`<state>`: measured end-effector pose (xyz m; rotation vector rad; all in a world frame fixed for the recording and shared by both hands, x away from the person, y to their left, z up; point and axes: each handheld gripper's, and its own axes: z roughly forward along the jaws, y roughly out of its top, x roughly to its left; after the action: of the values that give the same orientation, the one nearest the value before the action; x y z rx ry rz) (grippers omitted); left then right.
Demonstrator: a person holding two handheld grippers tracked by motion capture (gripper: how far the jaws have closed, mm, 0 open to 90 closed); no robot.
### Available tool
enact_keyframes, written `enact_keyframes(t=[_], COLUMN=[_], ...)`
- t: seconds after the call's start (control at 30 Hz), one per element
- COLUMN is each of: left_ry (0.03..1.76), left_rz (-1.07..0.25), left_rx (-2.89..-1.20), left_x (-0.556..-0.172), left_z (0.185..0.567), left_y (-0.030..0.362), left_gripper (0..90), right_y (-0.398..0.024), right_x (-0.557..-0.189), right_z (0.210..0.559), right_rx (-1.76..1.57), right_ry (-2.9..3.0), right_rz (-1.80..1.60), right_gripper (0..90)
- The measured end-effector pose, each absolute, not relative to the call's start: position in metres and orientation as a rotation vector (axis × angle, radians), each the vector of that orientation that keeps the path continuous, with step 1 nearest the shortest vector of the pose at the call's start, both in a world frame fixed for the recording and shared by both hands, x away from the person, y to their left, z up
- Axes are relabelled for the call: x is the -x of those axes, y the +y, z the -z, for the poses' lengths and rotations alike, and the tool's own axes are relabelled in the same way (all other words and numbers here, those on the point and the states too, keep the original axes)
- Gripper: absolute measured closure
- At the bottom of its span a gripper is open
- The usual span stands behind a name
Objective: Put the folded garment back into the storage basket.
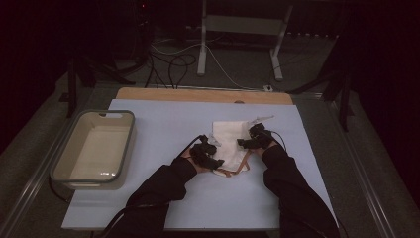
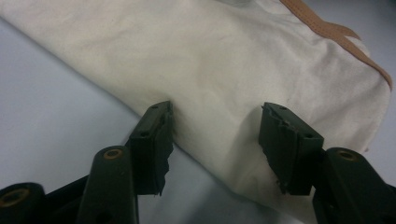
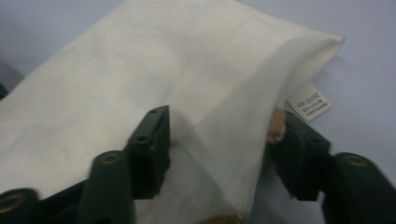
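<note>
cream canvas bag (image 1: 229,138) with tan straps (image 1: 241,166) lies mid-counter on the pale blue counter (image 1: 163,198), right of the grey tub (image 1: 94,146). left gripper (image 2: 215,140) at the bag's near-left edge, jaws straddling a fold, pads not yet pressing. right gripper (image 3: 217,140) at its right edge, jaws apart around a raised fold near a white label (image 3: 309,102).
</note>
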<state>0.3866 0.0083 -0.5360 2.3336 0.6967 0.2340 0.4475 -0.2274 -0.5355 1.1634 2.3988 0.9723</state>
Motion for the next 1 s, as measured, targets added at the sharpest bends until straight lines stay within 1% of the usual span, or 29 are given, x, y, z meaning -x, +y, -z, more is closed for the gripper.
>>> enact_keyframes(t=[0.1,0.2,0.43,0.5,0.67,0.8,1.0], left_ry=[0.687,0.684,0.672,0.676,0.695,0.674,0.679], left_rz=[-0.230,-0.221,-0.192,-0.187,-0.182,-0.202,-0.183], left_rx=[-2.339,-2.339,-2.339,-2.342,-2.351,-2.366,-2.340], left_x=[-0.386,-0.386,-0.386,-0.386,-0.386,-0.385,-0.386], left_z=[0.535,0.535,0.534,0.533,0.532,0.530,0.532], left_y=[0.007,0.006,0.002,0.001,-0.002,-0.004,-0.002], left_gripper=[51.2,54.7,67.6,69.9,75.4,79.4,81.3], right_y=[-0.226,-0.224,-0.218,-0.217,-0.217,-0.216,-0.217], right_x=[-0.447,-0.446,-0.443,-0.442,-0.443,-0.442,-0.442], right_z=[0.534,0.533,0.532,0.532,0.532,0.531,0.532], right_rx=[-1.151,-1.146,-1.116,-1.114,-1.123,-1.117,-1.138], right_ry=[2.422,2.437,2.480,2.489,2.498,2.498,2.486], right_rz=[-0.977,-0.976,-0.987,-0.988,-0.994,-0.992,-1.010], right_gripper=[52.0,57.4,73.1,75.6,78.0,79.8,81.0])
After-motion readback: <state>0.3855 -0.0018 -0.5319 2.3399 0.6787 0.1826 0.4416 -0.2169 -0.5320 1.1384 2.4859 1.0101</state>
